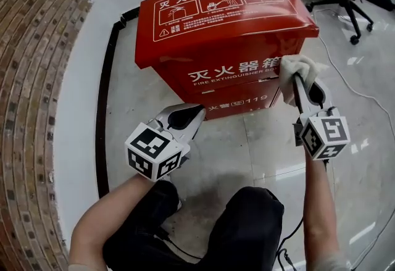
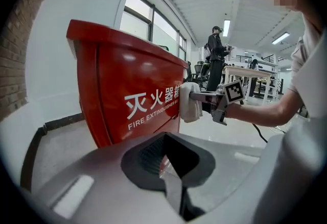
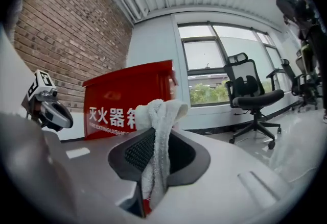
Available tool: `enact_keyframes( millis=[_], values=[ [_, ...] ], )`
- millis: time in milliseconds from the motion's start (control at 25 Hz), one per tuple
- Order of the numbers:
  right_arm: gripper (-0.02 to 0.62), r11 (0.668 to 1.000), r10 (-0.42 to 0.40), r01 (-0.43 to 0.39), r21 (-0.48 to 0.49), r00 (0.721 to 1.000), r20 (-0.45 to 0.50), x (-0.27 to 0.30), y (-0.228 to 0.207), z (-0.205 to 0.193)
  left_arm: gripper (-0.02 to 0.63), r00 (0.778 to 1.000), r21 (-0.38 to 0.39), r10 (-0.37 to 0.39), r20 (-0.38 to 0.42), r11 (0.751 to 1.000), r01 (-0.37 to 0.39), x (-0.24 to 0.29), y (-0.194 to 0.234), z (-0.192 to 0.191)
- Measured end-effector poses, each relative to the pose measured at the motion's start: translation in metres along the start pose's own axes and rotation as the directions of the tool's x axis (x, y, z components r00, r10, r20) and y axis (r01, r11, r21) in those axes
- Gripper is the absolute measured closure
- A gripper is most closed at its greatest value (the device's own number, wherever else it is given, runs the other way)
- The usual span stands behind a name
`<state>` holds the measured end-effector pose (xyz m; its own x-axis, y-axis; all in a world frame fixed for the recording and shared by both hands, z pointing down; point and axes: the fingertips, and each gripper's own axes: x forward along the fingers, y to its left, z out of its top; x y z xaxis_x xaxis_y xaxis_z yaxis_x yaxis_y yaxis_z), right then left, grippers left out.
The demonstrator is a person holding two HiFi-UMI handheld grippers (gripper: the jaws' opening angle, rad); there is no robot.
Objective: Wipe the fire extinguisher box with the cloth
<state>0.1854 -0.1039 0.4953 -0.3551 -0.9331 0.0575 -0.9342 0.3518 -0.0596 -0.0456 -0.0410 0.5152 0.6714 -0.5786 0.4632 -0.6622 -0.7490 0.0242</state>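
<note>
White cloth [image 1: 298,71] clamped in your right hand-held gripper [image 1: 297,81]; fire extinguisher box [image 1: 216,29] front corner just ahead. Your left hand-held gripper [image 1: 196,116] closed, empty. Wiping likely barely begun; most panels remain.

Brick wall [image 1: 31,78], glossy tiled floor [image 1: 271,140], office chair [image 3: 253,96], windows [image 3: 204,59]

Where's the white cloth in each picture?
Head view: right of centre, cloth at the red box's front right corner.
Left gripper view: middle, cloth by the box's right edge.
Right gripper view: middle, cloth pinched in the right tongs.
Shared landmark: the box's white lettering.
</note>
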Motion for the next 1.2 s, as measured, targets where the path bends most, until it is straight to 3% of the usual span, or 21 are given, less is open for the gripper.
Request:
enact_keyframes(
  millis=[200, 520, 840, 960, 1200],
  values=[
    [0.511, 0.982, 0.18, -0.182, -0.043, 0.983, -0.032, 0.025, 0.082, -0.027, 0.606, 0.999, -0.008, 0.031, -0.016, 0.999, -0.031, -0.008, 0.014, -0.02],
    [0.511, 0.968, 0.251, -0.251, 0.019, 0.968, -0.025, 0.058, 0.182, -0.044, 0.606, 0.992, -0.037, 0.111, -0.059, 0.993, -0.114, -0.044, 0.039, -0.058],
    [0.511, 0.909, 0.415, -0.416, 0.006, 0.906, -0.084, 0.082, 0.285, -0.087, 0.606, 0.974, -0.092, 0.199, -0.106, 0.974, -0.208, -0.078, 0.066, -0.09],
    [0.511, 0.901, 0.431, -0.434, -0.007, 0.896, -0.11, 0.085, 0.294, -0.116, 0.606, 0.97, -0.112, 0.223, -0.092, 0.966, -0.233, -0.077, 0.077, -0.093],
    [0.511, 0.946, 0.321, -0.324, -0.024, 0.944, -0.072, 0.083, 0.248, -0.129, 0.606, 0.978, -0.121, 0.197, -0.066, 0.972, -0.204, -0.052, 0.071, -0.099]
  ],
)
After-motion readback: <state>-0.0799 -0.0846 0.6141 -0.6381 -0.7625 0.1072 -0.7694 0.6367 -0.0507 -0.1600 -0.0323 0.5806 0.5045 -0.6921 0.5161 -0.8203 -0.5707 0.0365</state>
